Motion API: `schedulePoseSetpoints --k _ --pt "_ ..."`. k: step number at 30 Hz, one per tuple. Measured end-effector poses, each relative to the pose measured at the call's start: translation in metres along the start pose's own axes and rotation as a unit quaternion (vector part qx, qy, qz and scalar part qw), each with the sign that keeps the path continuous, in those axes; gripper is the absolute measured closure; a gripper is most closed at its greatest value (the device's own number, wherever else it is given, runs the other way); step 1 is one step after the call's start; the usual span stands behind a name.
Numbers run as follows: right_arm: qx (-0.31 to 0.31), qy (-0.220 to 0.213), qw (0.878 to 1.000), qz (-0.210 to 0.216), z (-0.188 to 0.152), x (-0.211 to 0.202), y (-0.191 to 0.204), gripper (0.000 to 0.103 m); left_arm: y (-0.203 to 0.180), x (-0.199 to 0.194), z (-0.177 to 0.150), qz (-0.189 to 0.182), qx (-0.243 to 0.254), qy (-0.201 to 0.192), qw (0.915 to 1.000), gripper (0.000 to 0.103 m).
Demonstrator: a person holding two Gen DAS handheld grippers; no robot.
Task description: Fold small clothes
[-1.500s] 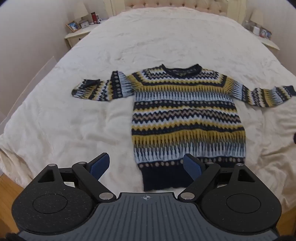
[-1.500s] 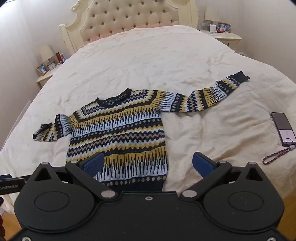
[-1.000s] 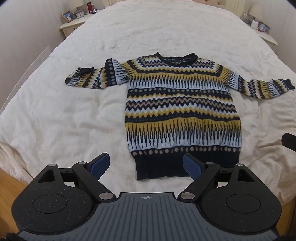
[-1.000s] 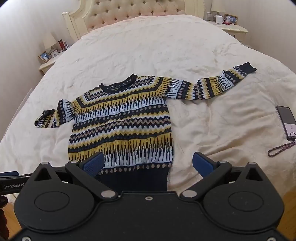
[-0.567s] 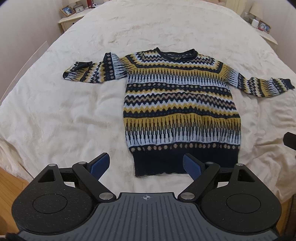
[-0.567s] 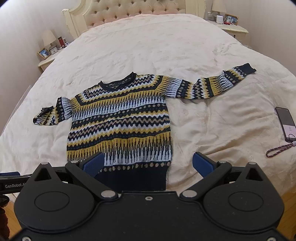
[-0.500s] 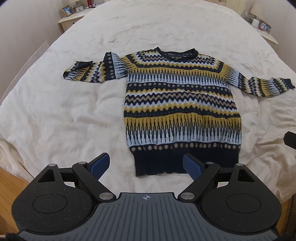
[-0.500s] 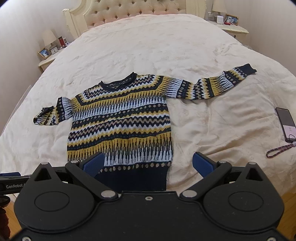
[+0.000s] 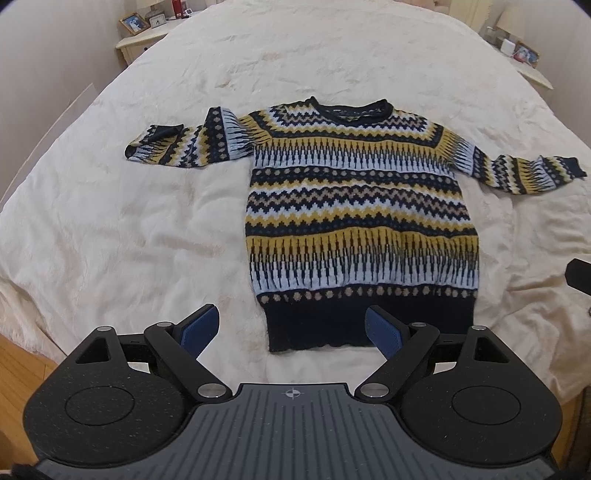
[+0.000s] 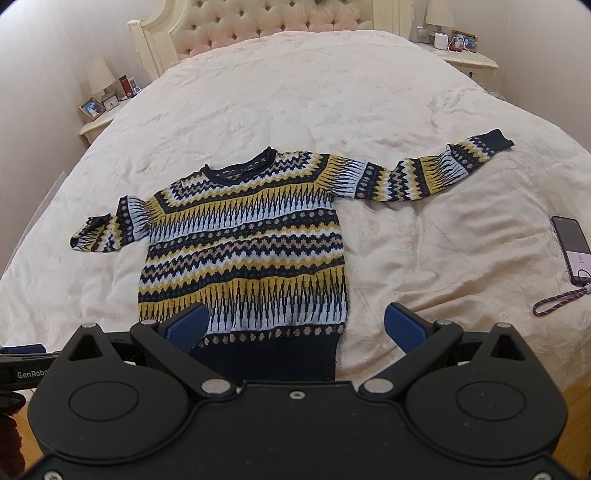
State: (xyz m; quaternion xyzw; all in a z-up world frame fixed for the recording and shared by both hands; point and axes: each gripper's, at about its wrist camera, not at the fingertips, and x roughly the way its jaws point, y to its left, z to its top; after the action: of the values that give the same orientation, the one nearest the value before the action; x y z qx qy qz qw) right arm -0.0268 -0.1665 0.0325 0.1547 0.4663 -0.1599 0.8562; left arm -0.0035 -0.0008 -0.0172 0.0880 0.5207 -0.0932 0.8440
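A small knitted sweater (image 9: 362,221) in navy, yellow, white and tan zigzag bands lies flat, face up, on a cream bedspread (image 9: 129,240), sleeves spread to both sides; the left cuff is folded back. It also shows in the right wrist view (image 10: 243,251). My left gripper (image 9: 291,328) is open and empty, held above the sweater's navy hem near its lower left corner. My right gripper (image 10: 295,326) is open and empty, held above the hem near its lower right corner. Neither touches the cloth.
A phone (image 10: 570,249) with a braided wrist strap (image 10: 557,302) lies on the bed's right side. Nightstands with lamps and photo frames stand at both sides of the tufted headboard (image 10: 273,22). Wooden floor (image 9: 18,365) shows below the bed's near edge.
Both grippers have moved forward over the bed and a little closer to the sweater's hem. Both stay open. The sweater has not moved.
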Motion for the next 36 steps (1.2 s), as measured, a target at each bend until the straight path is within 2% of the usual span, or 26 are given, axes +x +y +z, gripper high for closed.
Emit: schedulePoseSetpoints --k 16,25,30,36 --pt "0.006 -0.012 1.0 0.027 0.0 -0.002 0.0 0.002 -0.001 -0.006 0.0 0.003 0.002 -0.015 0.9999 0.017" --pt "0.009 -0.057 0.996 0.061 0.003 0.002 0.01 0.002 0.01 -0.019 0.001 0.016 -0.003 -0.087 0.9961 0.017" --pt "0.015 -0.088 0.993 0.071 0.01 0.011 0.019 0.001 0.026 -0.015 0.007 -0.003 -0.019 -0.126 0.9918 0.017" --pt "0.015 -0.117 0.99 0.079 0.028 0.032 0.036 0.001 0.05 0.009 0.022 -0.019 -0.03 -0.164 0.9858 0.017"
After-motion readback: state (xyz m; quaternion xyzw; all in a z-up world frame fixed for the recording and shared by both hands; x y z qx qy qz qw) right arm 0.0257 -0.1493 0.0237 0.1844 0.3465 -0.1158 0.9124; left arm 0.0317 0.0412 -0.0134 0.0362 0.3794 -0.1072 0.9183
